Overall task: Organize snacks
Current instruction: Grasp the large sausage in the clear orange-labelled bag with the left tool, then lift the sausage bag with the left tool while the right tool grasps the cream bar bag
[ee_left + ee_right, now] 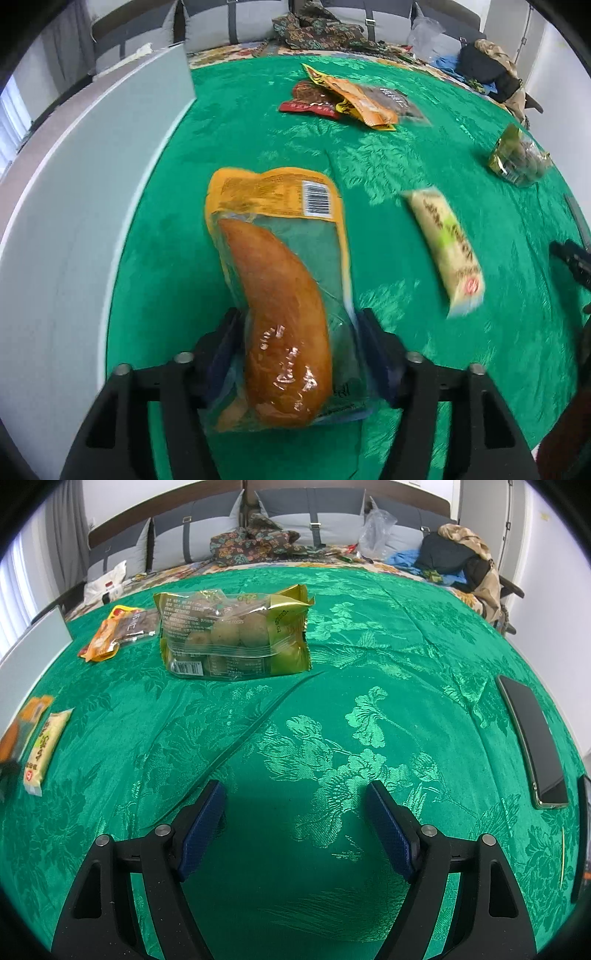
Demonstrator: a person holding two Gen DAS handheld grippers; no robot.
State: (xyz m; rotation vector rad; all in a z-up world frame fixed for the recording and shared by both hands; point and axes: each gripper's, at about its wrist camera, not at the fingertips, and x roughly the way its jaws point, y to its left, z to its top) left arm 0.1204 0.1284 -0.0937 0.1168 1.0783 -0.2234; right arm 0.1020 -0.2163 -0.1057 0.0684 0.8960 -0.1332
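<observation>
My left gripper [297,325] is shut on an orange-edged clear packet with a brown sausage-shaped snack [280,295], held over the green cloth [406,350]. A pale yellow stick packet [448,247] lies to its right. A small pile of red, orange and clear packets [351,98] lies further back. A gold-green bag of round snacks [519,158] sits at the far right. My right gripper [295,805] is open and empty above the cloth [332,738], with the gold-green bag [236,635] ahead of it. The pile [118,631] and the stick packet [46,746] lie to its left.
A white box wall [74,206] stands along the left of the cloth. A dark phone [532,738] lies at the right edge. Cushions, patterned fabric [255,539] and heaped clothes [461,557] sit behind the cloth.
</observation>
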